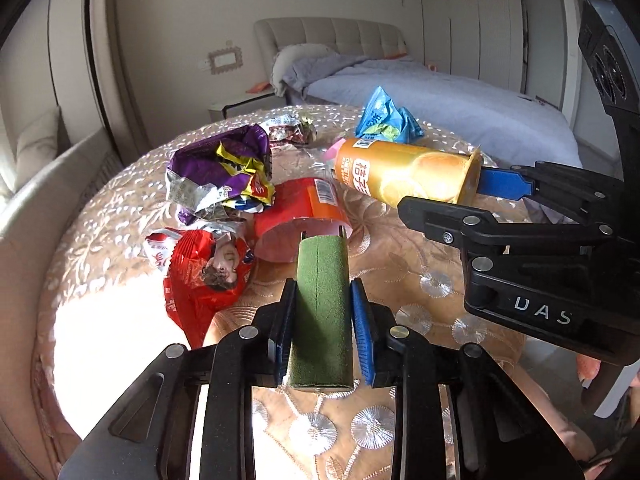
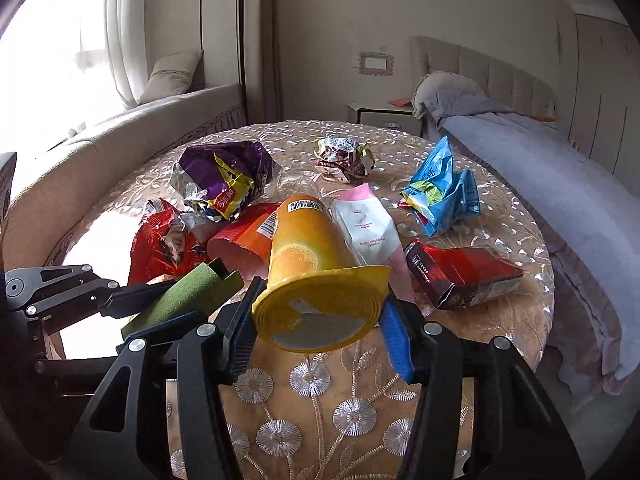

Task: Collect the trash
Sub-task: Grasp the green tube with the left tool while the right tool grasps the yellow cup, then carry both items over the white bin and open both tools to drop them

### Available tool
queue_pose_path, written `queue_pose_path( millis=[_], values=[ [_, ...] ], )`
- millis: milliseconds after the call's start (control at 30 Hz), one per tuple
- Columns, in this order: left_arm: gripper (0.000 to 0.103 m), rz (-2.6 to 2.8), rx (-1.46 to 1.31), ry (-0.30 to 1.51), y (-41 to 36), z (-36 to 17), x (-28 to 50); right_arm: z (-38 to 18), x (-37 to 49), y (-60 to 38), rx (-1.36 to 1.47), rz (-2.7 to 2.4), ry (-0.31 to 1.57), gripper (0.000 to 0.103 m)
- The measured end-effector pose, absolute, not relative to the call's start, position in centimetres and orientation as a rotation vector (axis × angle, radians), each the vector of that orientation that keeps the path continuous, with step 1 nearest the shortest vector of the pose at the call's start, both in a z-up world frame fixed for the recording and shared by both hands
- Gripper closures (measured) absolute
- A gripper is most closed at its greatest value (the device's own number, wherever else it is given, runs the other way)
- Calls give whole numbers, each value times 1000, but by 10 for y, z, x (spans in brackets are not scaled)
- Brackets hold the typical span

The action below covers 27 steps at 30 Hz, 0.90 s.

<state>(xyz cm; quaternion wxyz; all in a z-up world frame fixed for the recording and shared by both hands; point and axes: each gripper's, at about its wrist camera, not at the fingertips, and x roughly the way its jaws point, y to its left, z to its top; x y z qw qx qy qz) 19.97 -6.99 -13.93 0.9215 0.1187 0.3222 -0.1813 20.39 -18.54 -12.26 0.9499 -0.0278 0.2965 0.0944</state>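
My left gripper (image 1: 322, 294) is shut on a flat green box (image 1: 322, 312), which stands up lengthwise between its blue pads. From the right wrist view that green box (image 2: 188, 292) and the left gripper (image 2: 160, 306) show at the left, just above the table. My right gripper (image 2: 320, 308) is shut on the open end of an orange chip can (image 2: 308, 248), and the rim is squashed oval. The can (image 1: 404, 172) hangs tilted above the table in the right gripper (image 1: 452, 196).
On the round embroidered table (image 2: 320, 400) lie a purple bag (image 2: 224, 172), a red bag (image 2: 160, 240), a red-orange tube (image 2: 248, 236), a pink-white pouch (image 2: 368, 228), a blue bag (image 2: 440, 192), a red box (image 2: 464, 276) and a crumpled wrapper (image 2: 344, 156). A bed (image 2: 540, 168) stands to the right.
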Motion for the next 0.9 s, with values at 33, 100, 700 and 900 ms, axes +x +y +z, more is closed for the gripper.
queue_pose_path(
  millis=[33, 100, 700, 900],
  values=[
    [77, -372, 243, 652, -70, -135, 197, -118, 200, -187, -51, 193, 592, 47],
    [77, -368, 237, 639, -72, -126, 191, -111, 192, -191, -48, 194, 574, 47],
    [77, -492, 297, 574, -191, -97, 145, -80, 114, -305, 16, 40, 476, 47],
    [77, -626, 376, 594, -254, -114, 138, -99, 93, -362, 42, -88, 523, 47]
  ],
)
